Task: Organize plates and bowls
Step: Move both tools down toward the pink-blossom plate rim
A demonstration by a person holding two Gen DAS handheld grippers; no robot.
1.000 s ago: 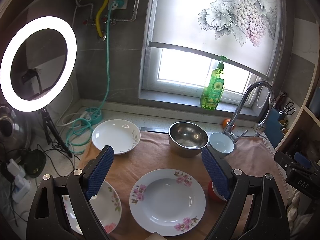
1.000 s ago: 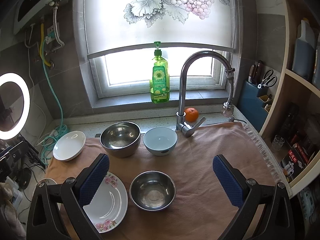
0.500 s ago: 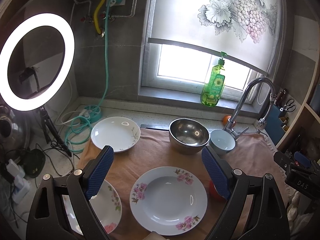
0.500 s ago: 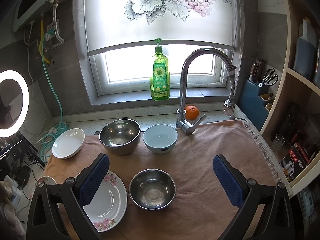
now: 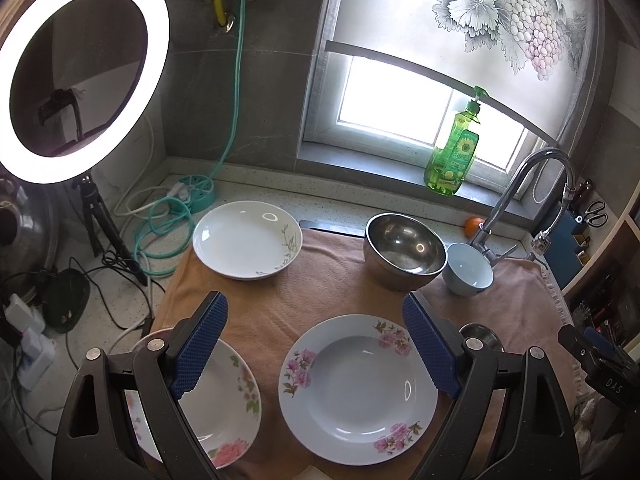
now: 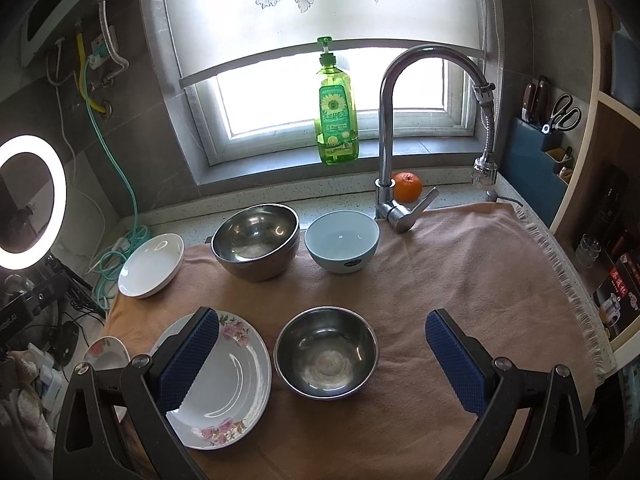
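The left gripper (image 5: 314, 344) is wide open and empty above the flowered plate (image 5: 358, 390); the right gripper (image 6: 320, 354), also wide open, holds nothing above the small steel bowl (image 6: 326, 352).

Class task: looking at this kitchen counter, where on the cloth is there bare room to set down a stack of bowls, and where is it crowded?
Free: the right side of the cloth, bordered by the faucet, the fringed edge and the small steel bowl. Crowded: the left half, holding the floral plate, the white plate, the large steel bowl and the blue bowl.
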